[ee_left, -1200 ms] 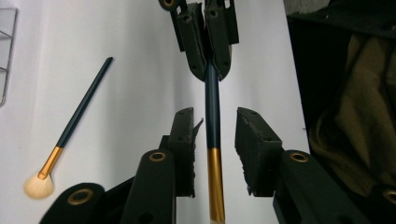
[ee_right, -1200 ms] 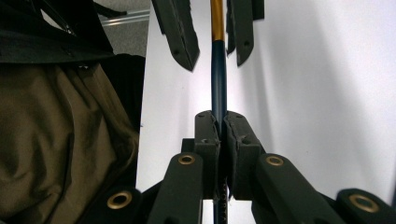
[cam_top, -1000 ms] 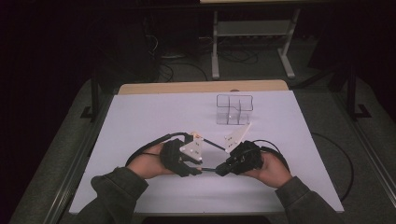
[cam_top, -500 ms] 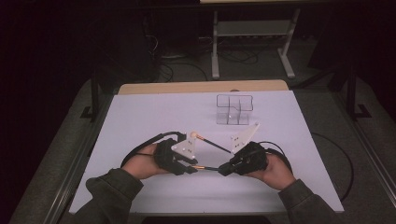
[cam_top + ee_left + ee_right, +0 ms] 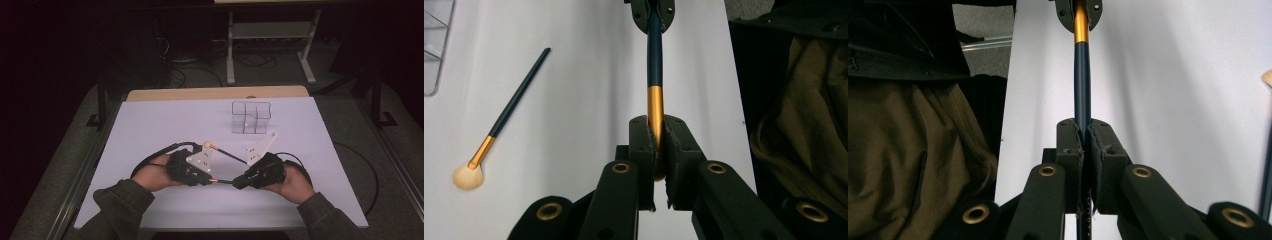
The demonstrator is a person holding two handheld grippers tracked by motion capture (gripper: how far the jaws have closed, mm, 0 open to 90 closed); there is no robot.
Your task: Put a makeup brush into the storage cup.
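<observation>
held between both grippers, low over the near middle of the white table (image 5: 150, 125): one makeup brush (image 5: 655, 75) with dark blue handle and gold ferrule, lying level from left to right. left gripper (image 5: 207, 179) clamped on the gold ferrule end, jaws having just been closing, now pressed together on the brush with the ferrule between the pads. right gripper (image 5: 237, 183) clamped on the dark handle end of the same brush, jaws tight on it. seen along the left gripper view, brush running straight away from the near jaws to the far jaws of the other gripper; same in the right gripper view (image 5: 1081, 125), with gold part at the far end. both grippers close together, tips facing each other, a hand behind each.

lying flat on the table, just beyond the grippers: second brush (image 5: 227, 152), same colours, pale bristle head to the left, handle pointing right and near. not touched by any jaw. farther, right of middle: clear plastic organizer (image 5: 250, 117) with several compartments, standing well apart from the hands.
</observation>
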